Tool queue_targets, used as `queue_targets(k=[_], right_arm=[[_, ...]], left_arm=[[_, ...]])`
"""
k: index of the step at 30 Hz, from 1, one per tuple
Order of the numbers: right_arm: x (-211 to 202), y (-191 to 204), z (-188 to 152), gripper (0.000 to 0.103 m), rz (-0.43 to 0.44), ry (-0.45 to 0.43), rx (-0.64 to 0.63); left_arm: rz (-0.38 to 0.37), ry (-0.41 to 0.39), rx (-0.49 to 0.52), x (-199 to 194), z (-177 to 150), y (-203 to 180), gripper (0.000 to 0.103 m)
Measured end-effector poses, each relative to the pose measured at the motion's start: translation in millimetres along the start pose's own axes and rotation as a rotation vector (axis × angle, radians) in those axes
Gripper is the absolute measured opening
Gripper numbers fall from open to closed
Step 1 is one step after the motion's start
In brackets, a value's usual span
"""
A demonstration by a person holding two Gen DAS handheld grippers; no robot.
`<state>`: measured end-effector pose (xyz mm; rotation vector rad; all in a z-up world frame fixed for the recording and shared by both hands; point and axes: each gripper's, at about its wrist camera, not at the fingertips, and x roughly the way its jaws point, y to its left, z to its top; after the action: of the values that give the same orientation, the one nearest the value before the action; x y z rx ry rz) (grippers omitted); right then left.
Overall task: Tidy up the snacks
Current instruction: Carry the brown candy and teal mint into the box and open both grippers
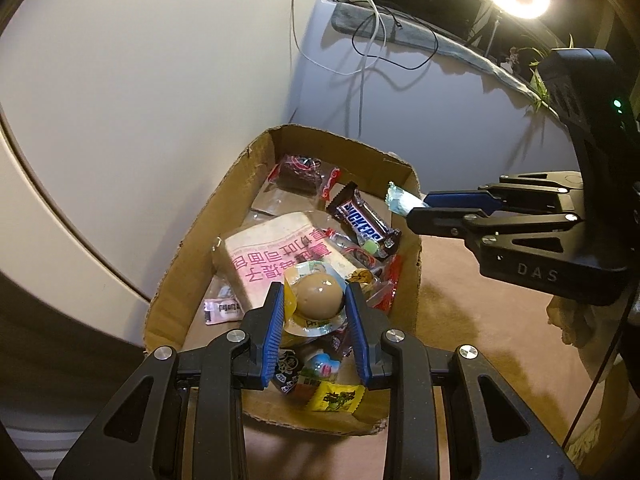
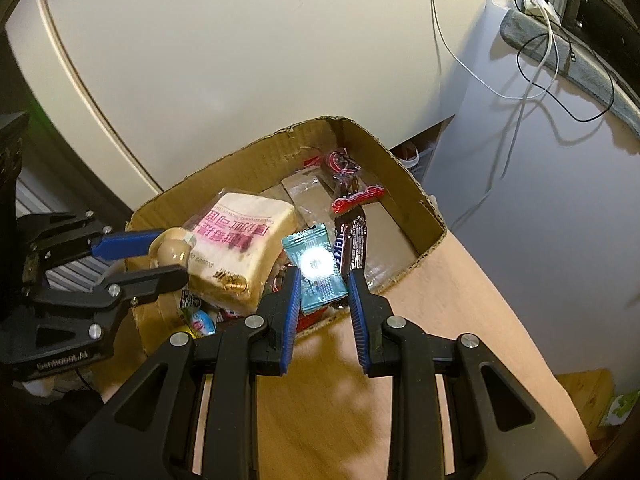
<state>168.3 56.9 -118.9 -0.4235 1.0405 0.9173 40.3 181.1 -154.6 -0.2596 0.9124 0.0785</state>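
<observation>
Snacks fill the cardboard box (image 1: 236,184) on our table (image 2: 460,320): a Snickers bar (image 1: 362,216) toward one o'clock of the sliced bread pack (image 1: 276,248). Our left tool (image 1: 314,300) grips a packaged braised egg (image 1: 319,296) over the box. Our right tool (image 2: 324,276) pinches a teal candy wrapper (image 2: 316,268) near the box's three o'clock wall.

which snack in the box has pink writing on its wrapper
The wrapped bread slice lying on the pile in the cardboard box; the others are dark, red or yellow.
</observation>
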Motion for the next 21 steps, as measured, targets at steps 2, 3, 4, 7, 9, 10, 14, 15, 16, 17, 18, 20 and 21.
queue_targets(k=[2,3,4,7,9,10,14,15,16,17,18,20,21], right_arm=[[2.7,-0.6,1.5,0.025,0.002,0.003,0.009],[3.3,-0.8,2.0,0.025,0.001,0.004,0.011],[4.1,-1.1,2.6,0.025,-0.001,0.005,0.014],[5.8,-2.9,3.8,0.025,0.007,0.007,0.03],[5.8,-4.3,4.9,0.026,0.013,0.003,0.04],[6.2,-4.6,5.6,0.026,0.014,0.005,0.045],[8.4,-5.6,7.3,0.033,0.021,0.01,0.053],[8.5,-5.8,7.3,0.04,0.021,0.01,0.054],[8.6,-6.0,7.5,0.044,0.019,0.007,0.056],[8.6,-6.3,7.7,0.049,0.014,0.003,0.058],[8.8,-6.8,7.9,0.051,0.013,0.001,0.062],[9.1,-8.3,8.2,0.054,0.014,0.002,0.069],[9.4,-8.9,8.4,0.057,0.011,0.003,0.071]], left_arm=[[0.0,0.0,-0.001,-0.1,-0.2,0.7,0.031],[0.002,0.0,-0.001,0.2,0.0,0.9,0.031],[0.003,0.001,0.0,0.6,0.0,1.2,0.031],[0.006,0.004,0.0,1.4,0.3,1.4,0.032],[0.007,0.005,-0.004,2.1,0.6,2.2,0.033],[0.01,0.006,-0.006,2.4,0.7,2.5,0.033],[0.017,0.003,-0.009,3.1,0.7,4.2,0.043],[0.018,0.002,-0.01,3.1,1.1,4.6,0.044],[0.019,0.002,-0.01,3.5,1.3,5.3,0.044],[0.021,0.002,-0.009,3.9,1.5,5.4,0.046],[0.023,0.003,-0.008,4.1,1.8,5.7,0.05],[0.026,0.001,-0.007,4.4,1.8,5.7,0.054],[0.028,0.002,-0.006,4.8,1.9,5.6,0.057]])
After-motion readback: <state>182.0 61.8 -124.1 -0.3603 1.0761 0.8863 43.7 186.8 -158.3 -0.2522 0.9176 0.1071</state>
